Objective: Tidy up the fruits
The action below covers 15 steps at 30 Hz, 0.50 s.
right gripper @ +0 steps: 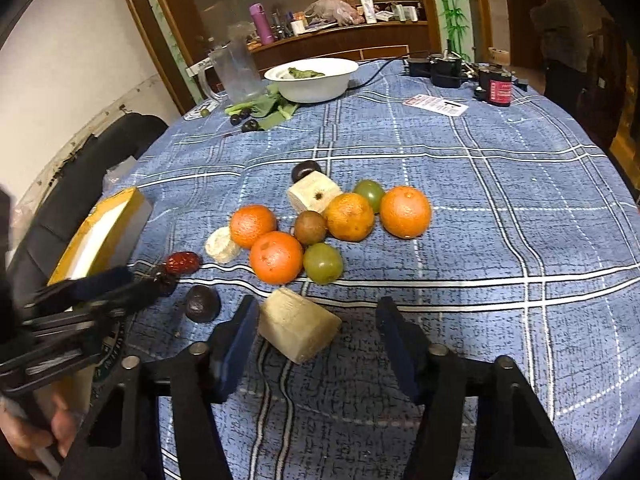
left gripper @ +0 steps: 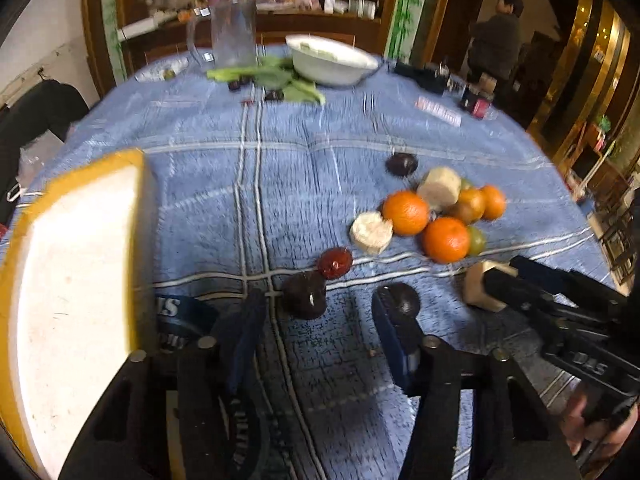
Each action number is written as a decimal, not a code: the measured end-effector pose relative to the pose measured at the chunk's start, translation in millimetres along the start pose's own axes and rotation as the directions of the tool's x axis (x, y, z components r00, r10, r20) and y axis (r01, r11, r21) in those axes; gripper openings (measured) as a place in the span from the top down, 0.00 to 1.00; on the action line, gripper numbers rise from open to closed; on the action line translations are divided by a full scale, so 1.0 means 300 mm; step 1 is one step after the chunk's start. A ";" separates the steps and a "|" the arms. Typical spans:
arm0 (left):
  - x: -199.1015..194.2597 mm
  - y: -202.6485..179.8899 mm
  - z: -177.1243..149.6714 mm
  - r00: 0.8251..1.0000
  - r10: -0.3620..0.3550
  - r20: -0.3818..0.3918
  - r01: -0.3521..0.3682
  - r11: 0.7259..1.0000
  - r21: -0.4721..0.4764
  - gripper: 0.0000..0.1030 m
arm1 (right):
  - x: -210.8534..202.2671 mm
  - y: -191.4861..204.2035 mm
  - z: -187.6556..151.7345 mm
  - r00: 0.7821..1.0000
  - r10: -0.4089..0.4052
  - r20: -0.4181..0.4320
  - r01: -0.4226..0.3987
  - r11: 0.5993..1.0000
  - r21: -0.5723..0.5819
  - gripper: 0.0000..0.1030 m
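My left gripper (left gripper: 318,312) hangs low over the blue checked tablecloth (left gripper: 320,152), jaws open around a dark round fruit (left gripper: 304,294) without touching it. A second dark fruit (left gripper: 404,300) sits by its right finger, a red date (left gripper: 335,263) just beyond. My right gripper (right gripper: 316,320) is open around a pale cut chunk (right gripper: 298,326); the left pad is close to it, the right pad apart. Behind lies a cluster of oranges (right gripper: 276,257), green fruits (right gripper: 323,263) and more pale chunks (right gripper: 314,196). A yellow box with a white inside (left gripper: 80,280) stands at the left.
At the far side of the table stand a white bowl (right gripper: 312,78), a clear jug (right gripper: 236,72), leafy greens (right gripper: 272,110) and black devices (right gripper: 444,68). A dark chair (right gripper: 92,172) is at the left edge. A person (right gripper: 562,28) stands at the back right.
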State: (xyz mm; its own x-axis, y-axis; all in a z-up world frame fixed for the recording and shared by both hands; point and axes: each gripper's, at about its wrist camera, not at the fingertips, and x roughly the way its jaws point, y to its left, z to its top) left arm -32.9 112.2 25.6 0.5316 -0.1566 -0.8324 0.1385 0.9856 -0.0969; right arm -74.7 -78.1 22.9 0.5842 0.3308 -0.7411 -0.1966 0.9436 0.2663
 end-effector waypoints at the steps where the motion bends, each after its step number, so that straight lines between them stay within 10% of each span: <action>1: 0.017 -0.001 -0.002 1.000 0.012 -0.025 -0.012 1.000 0.004 0.53 | 0.001 0.005 0.001 1.000 0.009 -0.002 -0.009 1.000 -0.005 0.46; 4: 0.028 0.000 -0.013 0.999 0.019 -0.047 -0.019 1.000 0.013 0.70 | 0.001 0.024 -0.004 0.999 0.030 -0.011 -0.030 0.999 -0.022 0.55; 15: 0.041 -0.002 0.007 0.995 0.087 -0.041 -0.090 0.994 -0.061 0.61 | 0.010 0.053 -0.017 1.000 -0.016 -0.005 0.015 0.998 -0.069 0.54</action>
State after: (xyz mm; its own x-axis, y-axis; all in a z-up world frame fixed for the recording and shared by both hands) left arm -24.6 109.4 16.6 0.5072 -0.0671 -0.8592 0.0391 0.9977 -0.0548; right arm -80.2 -62.1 21.6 0.5836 0.3159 -0.7481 -0.2412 0.9471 0.2117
